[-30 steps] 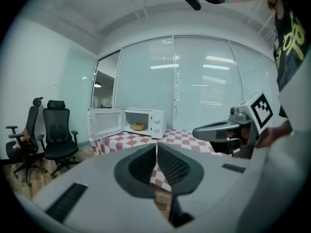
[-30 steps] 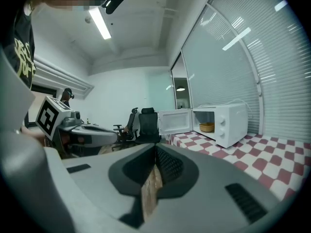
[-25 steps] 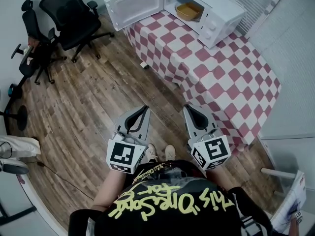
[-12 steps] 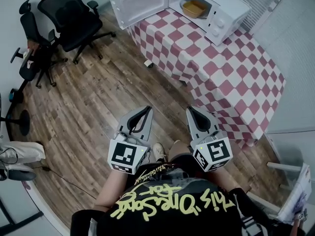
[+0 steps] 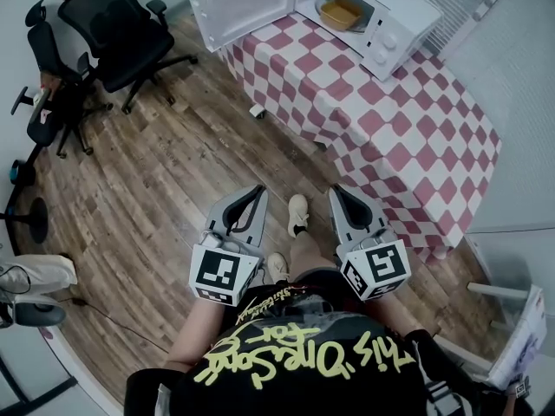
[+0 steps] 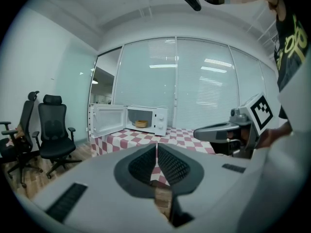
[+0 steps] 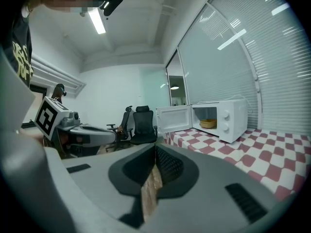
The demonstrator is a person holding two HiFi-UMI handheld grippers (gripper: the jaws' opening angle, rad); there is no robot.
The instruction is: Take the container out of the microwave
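The person is at the approach step: the left gripper [image 5: 257, 191] and right gripper [image 5: 335, 190] are closed and empty, well apart from the microwave [image 5: 388, 24]. Taking the container [image 5: 340, 12] will probably need opened jaws.

Table draped in a red-and-white checked cloth [image 5: 390, 120], white microwave oven [image 5: 395, 20] stood at its far end with the door swung open, wood-plank floor [image 5: 173, 180] beneath, what looked like two black wheeled office chairs [image 5: 121, 29] on it well apart from the table.

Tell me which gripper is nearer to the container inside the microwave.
Right, narrowly. The right gripper hangs by the table's near edge, roughly in line with the container; the left gripper hangs beside it over the floor, farther off. Both are far from the microwave.
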